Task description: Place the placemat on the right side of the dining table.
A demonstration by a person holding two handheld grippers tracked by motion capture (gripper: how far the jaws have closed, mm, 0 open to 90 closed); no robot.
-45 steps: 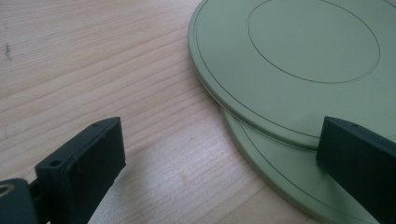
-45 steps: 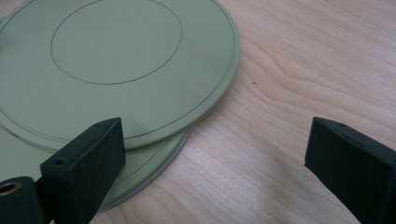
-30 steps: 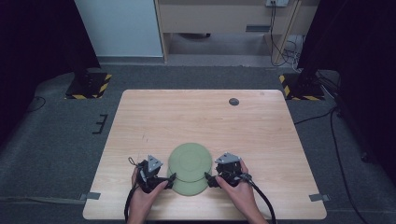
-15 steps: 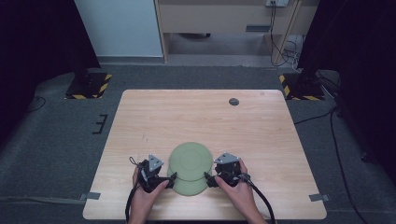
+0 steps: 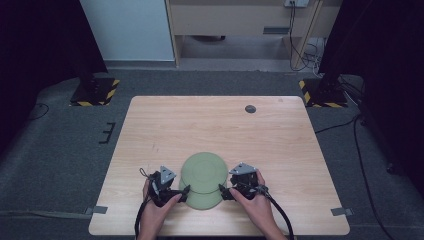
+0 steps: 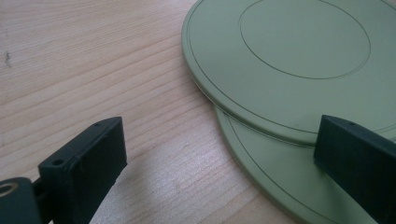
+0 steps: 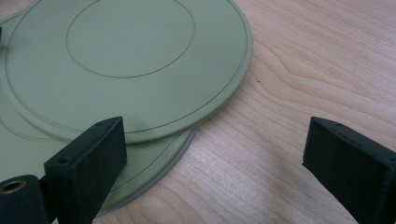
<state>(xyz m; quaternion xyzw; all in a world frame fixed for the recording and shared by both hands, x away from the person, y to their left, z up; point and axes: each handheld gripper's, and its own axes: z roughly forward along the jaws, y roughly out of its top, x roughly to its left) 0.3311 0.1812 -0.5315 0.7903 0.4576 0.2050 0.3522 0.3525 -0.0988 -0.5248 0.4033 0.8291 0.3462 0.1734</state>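
Two flat green plates lie stacked and offset near the table's front edge. The upper plate (image 5: 204,171) (image 6: 299,51) (image 7: 126,56) sits a little farther from me than the lower plate (image 5: 202,201) (image 6: 275,172) (image 7: 144,172). My left gripper (image 5: 183,192) (image 6: 219,135) stands open at the plates' left rim, with one jaw over the wood and the other over the plates. At the right rim my right gripper (image 5: 223,191) (image 7: 215,135) is open too, one jaw above the plates and one above bare wood. Neither holds anything.
The light wooden table (image 5: 220,130) stretches away beyond the plates, with a small dark round spot (image 5: 250,109) near its far edge. Grey carpet surrounds it, and black stands with striped bases (image 5: 95,92) flank the far corners.
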